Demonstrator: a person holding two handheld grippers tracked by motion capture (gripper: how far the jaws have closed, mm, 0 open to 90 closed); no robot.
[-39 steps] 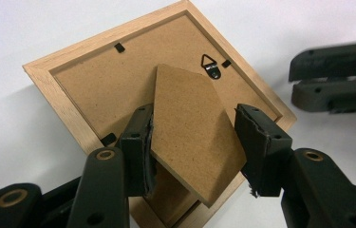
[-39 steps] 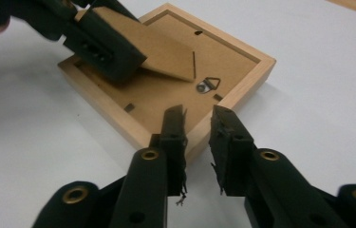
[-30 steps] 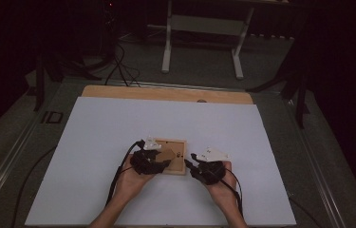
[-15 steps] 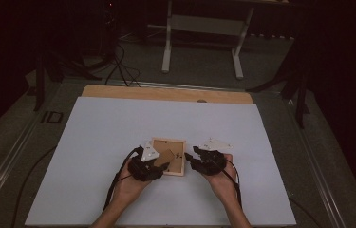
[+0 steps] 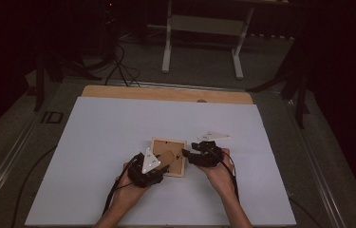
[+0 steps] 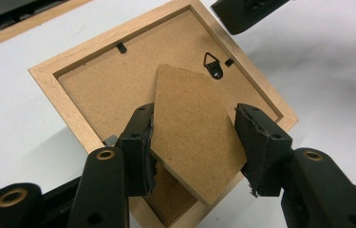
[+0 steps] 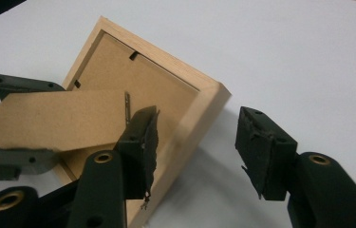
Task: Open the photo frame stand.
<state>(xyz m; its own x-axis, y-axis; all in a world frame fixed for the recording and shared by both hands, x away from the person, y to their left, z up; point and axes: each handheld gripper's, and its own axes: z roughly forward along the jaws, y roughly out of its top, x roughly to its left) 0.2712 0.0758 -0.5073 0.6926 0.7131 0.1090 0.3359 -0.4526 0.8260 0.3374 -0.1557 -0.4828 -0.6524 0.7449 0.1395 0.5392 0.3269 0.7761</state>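
A wooden picture frame (image 5: 171,145) lies face down on the white table (image 5: 95,142), with its brown backing up (image 6: 99,85). My left gripper (image 6: 194,114) is shut across the frame's cardboard stand flap (image 6: 192,142), which is raised off the backing (image 7: 57,116). From the right, my right gripper (image 7: 199,116) straddles the frame's side rail (image 7: 166,57). Its jaws have just been opening; one finger (image 7: 140,137) hangs over the backing and the other stands clear of the rail. From above, the left gripper (image 5: 162,165) and the right gripper (image 5: 186,154) sit on either side of the frame.
The table's wooden far edge (image 5: 166,93) runs along the back, with a metal stand (image 5: 201,28) on the dark floor beyond. Cables (image 5: 114,194) trail from both grippers toward the person. A metal hanger loop (image 6: 212,65) sits on the backing.
My right gripper has moved away from the person, up along the frame's right side, and its jaws are wider. My left gripper has drawn slightly nearer the person, still holding the stand flap.
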